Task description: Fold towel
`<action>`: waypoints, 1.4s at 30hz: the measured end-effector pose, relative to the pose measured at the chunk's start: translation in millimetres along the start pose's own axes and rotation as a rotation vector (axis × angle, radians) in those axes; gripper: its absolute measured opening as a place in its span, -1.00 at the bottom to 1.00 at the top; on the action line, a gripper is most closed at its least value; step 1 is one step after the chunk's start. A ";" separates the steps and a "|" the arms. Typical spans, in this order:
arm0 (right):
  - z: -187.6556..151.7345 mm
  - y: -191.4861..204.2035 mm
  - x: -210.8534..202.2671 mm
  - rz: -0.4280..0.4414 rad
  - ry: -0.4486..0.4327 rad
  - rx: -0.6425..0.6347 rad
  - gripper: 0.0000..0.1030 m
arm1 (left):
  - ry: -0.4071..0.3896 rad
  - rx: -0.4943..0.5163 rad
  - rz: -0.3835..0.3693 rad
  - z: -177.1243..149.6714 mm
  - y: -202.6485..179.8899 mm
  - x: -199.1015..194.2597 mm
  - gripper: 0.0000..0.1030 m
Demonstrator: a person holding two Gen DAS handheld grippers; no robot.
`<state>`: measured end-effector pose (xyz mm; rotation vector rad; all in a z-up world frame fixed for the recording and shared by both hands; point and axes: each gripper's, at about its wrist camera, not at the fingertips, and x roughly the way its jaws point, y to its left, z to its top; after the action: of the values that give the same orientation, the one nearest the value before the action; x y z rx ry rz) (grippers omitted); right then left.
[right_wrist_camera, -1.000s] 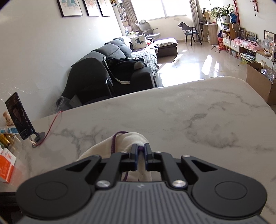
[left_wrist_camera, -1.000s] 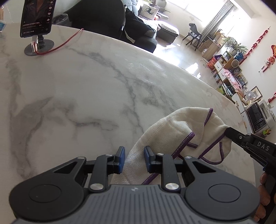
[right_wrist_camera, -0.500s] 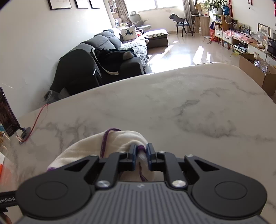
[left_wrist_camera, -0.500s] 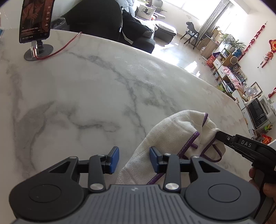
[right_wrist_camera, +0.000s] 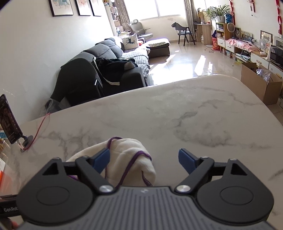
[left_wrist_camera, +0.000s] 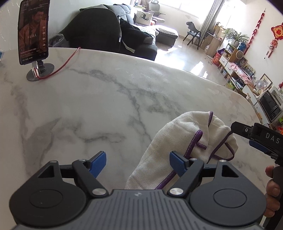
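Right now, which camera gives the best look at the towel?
The left wrist view: the towel shows as one bunched heap with its purple edging on the marble table. The right wrist view shows only its near end; the gripper body hides the rest.

Daylight pours in from the windows at the far end of my room, blowing them out to white and throwing hard glare patches on the floor. The marble table is evenly bright with only soft shadows. Both fisheye views bend heavily, corners dark. Everything's sharp, no blur.
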<state>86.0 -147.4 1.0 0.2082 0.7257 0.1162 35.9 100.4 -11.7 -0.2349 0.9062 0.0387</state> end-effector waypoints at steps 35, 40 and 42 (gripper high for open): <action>-4.7 -1.1 -29.3 -0.019 0.085 -0.052 1.00 | -0.035 0.334 -0.026 11.9 -52.8 -1.4 0.57; -6.4 -1.7 -28.4 -0.045 0.129 -0.085 1.00 | -0.032 0.369 -0.025 13.2 -58.7 2.2 0.57; -7.2 -0.2 -28.5 -0.060 0.135 -0.115 1.00 | -0.028 0.382 -0.025 13.1 -59.7 4.0 0.57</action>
<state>60.1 -151.6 14.1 0.0684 0.8563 0.1150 56.4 44.9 4.0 0.1097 0.8644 -0.1535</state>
